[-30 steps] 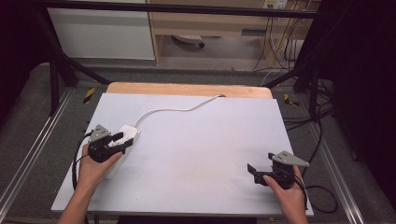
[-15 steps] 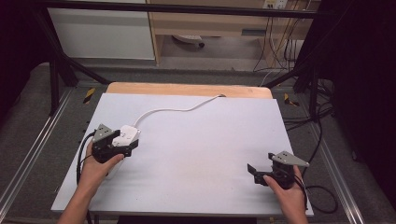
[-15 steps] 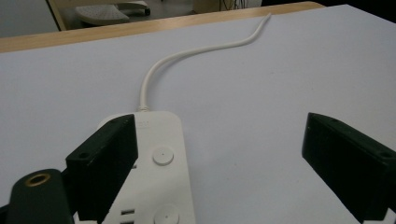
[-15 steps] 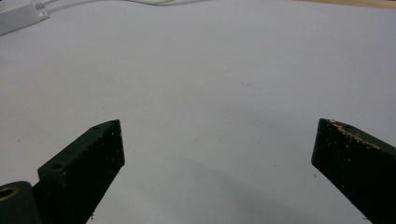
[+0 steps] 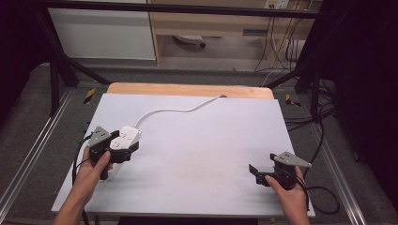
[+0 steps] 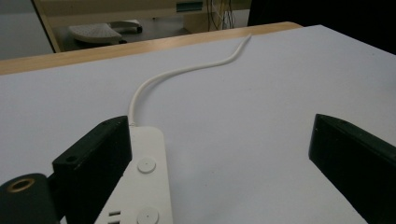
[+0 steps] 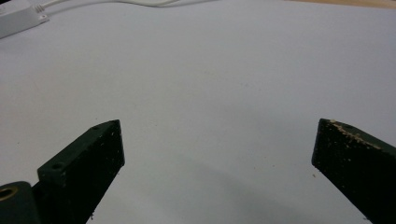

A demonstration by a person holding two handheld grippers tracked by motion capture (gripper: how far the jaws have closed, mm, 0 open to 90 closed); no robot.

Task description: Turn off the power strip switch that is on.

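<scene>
From the high view I have the left gripper (image 5: 123, 149) near the left edge of the tabletop (image 5: 202, 154), held in the left hand (image 5: 94, 166), with the white power strip (image 5: 126, 137) lying right at its jaws. Through the left gripper view the jaws stand wide apart — released, not clamped on anything — and the power strip (image 6: 140, 186) lies flat on the tabletop (image 6: 243, 116) between them, pressed up against the inner face of the jaw on the left of that view and well clear of the other. I can make out two round buttons and a pair of socket slots on its top face. Its white cord (image 5: 180, 110) leaves the far end of the strip and snakes across the surface to the far edge, where the bare wooden strip of the table shows; the same cord (image 6: 187, 72) curves away ahead of the jaws in the left gripper view. The right gripper (image 5: 256, 171) sits near the front right corner in the right hand (image 5: 288, 194), and in the right gripper view its jaws are spread wide with nothing but bare white surface between them — the power strip (image 7: 18, 21) is just a sliver far off in that view.
</scene>
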